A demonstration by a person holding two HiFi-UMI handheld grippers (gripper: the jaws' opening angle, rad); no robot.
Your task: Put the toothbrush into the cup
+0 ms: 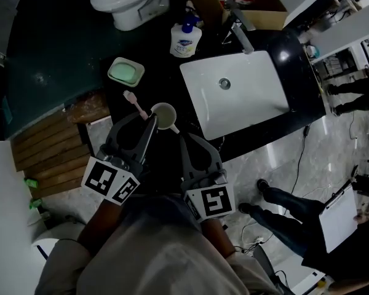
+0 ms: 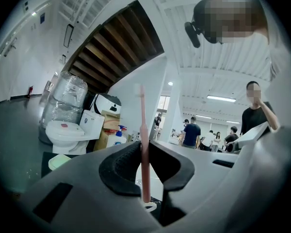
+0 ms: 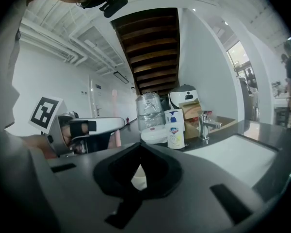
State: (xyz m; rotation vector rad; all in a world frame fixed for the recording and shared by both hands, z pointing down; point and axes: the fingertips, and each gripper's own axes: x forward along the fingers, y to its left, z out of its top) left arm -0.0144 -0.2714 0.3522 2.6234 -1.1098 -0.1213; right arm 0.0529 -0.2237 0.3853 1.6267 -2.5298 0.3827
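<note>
A pink toothbrush (image 1: 136,104) sticks up and to the left out of my left gripper (image 1: 151,120), which is shut on its handle. In the left gripper view the toothbrush (image 2: 143,140) stands upright between the closed jaws, bristle end at the top. The white cup (image 1: 163,116) stands on the dark counter just right of the left jaws, its handle turned toward my right gripper (image 1: 184,139). That gripper is shut with nothing held, its tips just short of the cup. Through its jaw gap a bit of the white cup (image 3: 137,176) shows.
A green soap dish (image 1: 126,72) lies left of the cup and a hand-soap bottle (image 1: 185,39) stands behind it. The white sink basin (image 1: 234,92) with its faucet (image 1: 240,34) fills the counter's right. A toilet (image 1: 129,2) stands at the back. A person (image 1: 295,211) stands at the right.
</note>
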